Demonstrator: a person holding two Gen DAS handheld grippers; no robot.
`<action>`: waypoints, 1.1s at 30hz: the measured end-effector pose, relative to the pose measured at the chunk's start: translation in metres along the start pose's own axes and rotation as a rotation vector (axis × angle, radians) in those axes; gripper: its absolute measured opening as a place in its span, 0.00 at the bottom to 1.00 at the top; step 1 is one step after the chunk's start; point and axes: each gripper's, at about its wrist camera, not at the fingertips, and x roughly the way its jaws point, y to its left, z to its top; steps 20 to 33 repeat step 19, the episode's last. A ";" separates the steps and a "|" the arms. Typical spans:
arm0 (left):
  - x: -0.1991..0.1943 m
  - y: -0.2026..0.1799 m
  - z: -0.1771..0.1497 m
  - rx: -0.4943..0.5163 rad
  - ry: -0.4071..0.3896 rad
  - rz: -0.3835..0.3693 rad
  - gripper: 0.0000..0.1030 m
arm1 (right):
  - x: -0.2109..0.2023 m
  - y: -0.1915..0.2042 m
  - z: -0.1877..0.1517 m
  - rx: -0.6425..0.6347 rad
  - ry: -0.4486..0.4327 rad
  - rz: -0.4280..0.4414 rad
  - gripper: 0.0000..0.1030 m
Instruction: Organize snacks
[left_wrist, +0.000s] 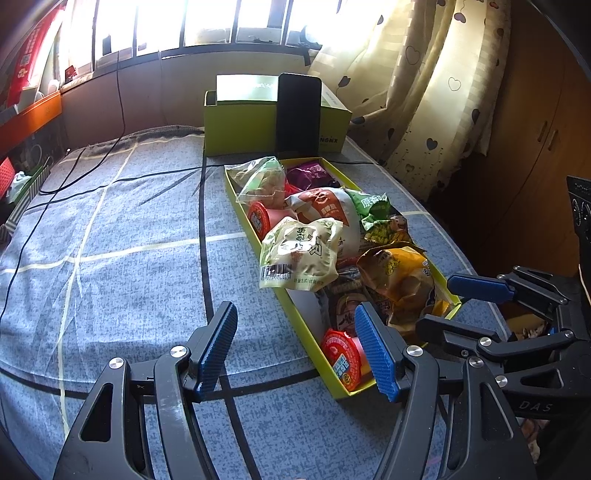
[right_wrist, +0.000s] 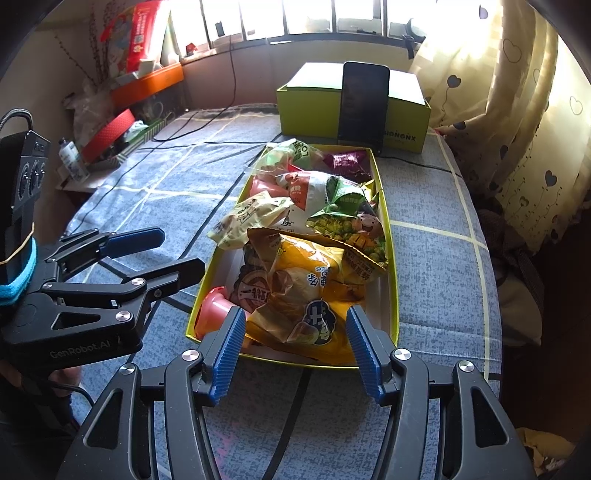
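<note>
Several snack packets lie heaped in a shallow yellow-green tray (right_wrist: 392, 280), a long open box lid with a white floor, set lengthwise on a blue-grey checked cloth (left_wrist: 122, 236). At the tray's near end sits a crumpled yellow-orange bag (right_wrist: 306, 291) printed with a cartoon figure; beside it, toward the tray's left wall, lies a pink cup with a red printed lid (left_wrist: 341, 360) on its side, and between them a dark brown round-labelled packet (right_wrist: 253, 290) shows partly. Further along the tray come a green bag printed with peas and a cartoon face (right_wrist: 354, 225), a pale cream packet with a barcode (left_wrist: 297, 254) leaning over the left rim, a white and orange packet (left_wrist: 325, 206), a second red-lidded pink cup (left_wrist: 260, 219), a clear bag of pale pieces (left_wrist: 260, 179) and, in the far corner, a purple foil packet (right_wrist: 349, 162). Just beyond the tray's far end stands a taller yellow-green box (right_wrist: 314, 110) with a dark phone (right_wrist: 364, 101) propped upright against its front. The right gripper (right_wrist: 291, 350) hovers over the tray's near end with its blue ribbed pads spread wide on either side of the yellow-orange bag, grasping nothing. The left gripper (left_wrist: 299, 347) hangs beside the tray's near left corner, likewise released and empty, one pad in front of the near cup. Dark cables (left_wrist: 92, 162) trail over the cloth left of the tray, and a heart-print curtain (left_wrist: 436, 92) hangs to its right.
</note>
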 end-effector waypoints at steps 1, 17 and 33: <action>0.000 -0.001 0.000 0.001 0.000 0.001 0.65 | 0.000 0.000 0.000 0.000 0.000 0.000 0.54; -0.002 -0.001 0.001 0.009 -0.012 0.026 0.65 | 0.001 -0.001 0.000 0.001 0.001 0.001 0.55; 0.000 -0.001 0.002 0.010 -0.007 0.027 0.65 | 0.001 -0.001 0.000 0.000 0.001 0.001 0.55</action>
